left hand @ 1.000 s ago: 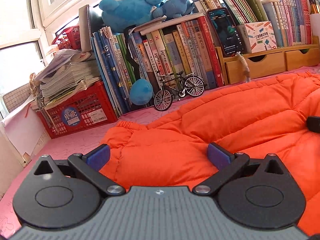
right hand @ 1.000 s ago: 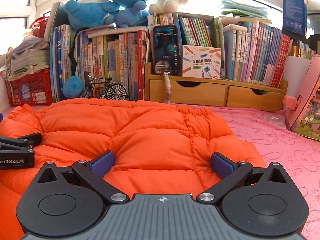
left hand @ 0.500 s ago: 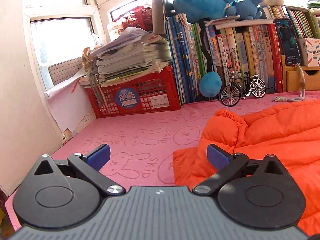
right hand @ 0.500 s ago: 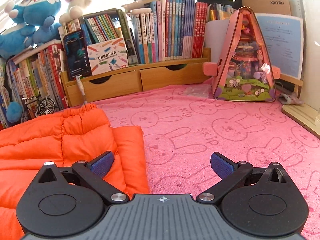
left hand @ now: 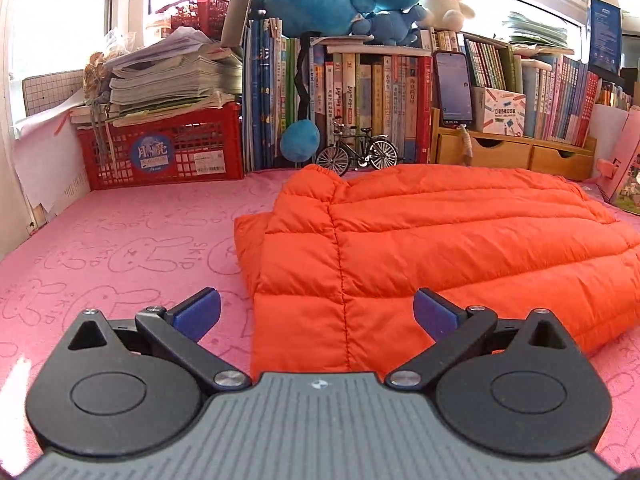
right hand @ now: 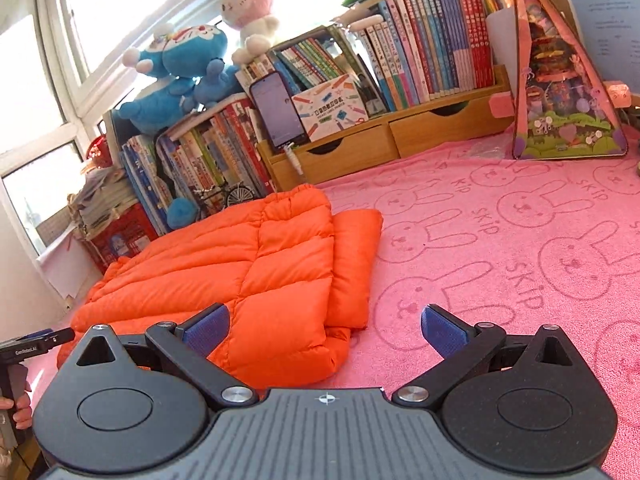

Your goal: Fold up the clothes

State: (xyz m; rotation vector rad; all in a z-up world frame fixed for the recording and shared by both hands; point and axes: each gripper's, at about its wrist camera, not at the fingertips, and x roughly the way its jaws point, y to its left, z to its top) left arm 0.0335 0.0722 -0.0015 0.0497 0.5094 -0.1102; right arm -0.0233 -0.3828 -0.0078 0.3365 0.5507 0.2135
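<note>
An orange quilted down jacket (left hand: 420, 240) lies folded into a flat rectangular bundle on the pink rabbit-print cloth (left hand: 120, 248). My left gripper (left hand: 316, 314) stands open just short of the bundle's near left corner, holding nothing. In the right wrist view the same jacket (right hand: 248, 264) lies to the front left, and my right gripper (right hand: 324, 330) is open over its near right corner and the cloth (right hand: 500, 240), also holding nothing. The other gripper (right hand: 32, 346) shows at the far left edge there, with a person's fingers on its handle.
Along the back stand a red crate (left hand: 160, 152) with stacked papers, rows of books (left hand: 360, 92), a model bicycle (left hand: 356, 152), a propped phone (left hand: 452, 88), wooden drawers (left hand: 512, 152) and plush toys (left hand: 340, 0). A pink triangular toy house (right hand: 560, 80) sits at the right.
Both grippers have pulled back from the jacket, having swung outward half a second ago. The jacket now lies whole in view as a folded bundle. Both stayed open throughout.
</note>
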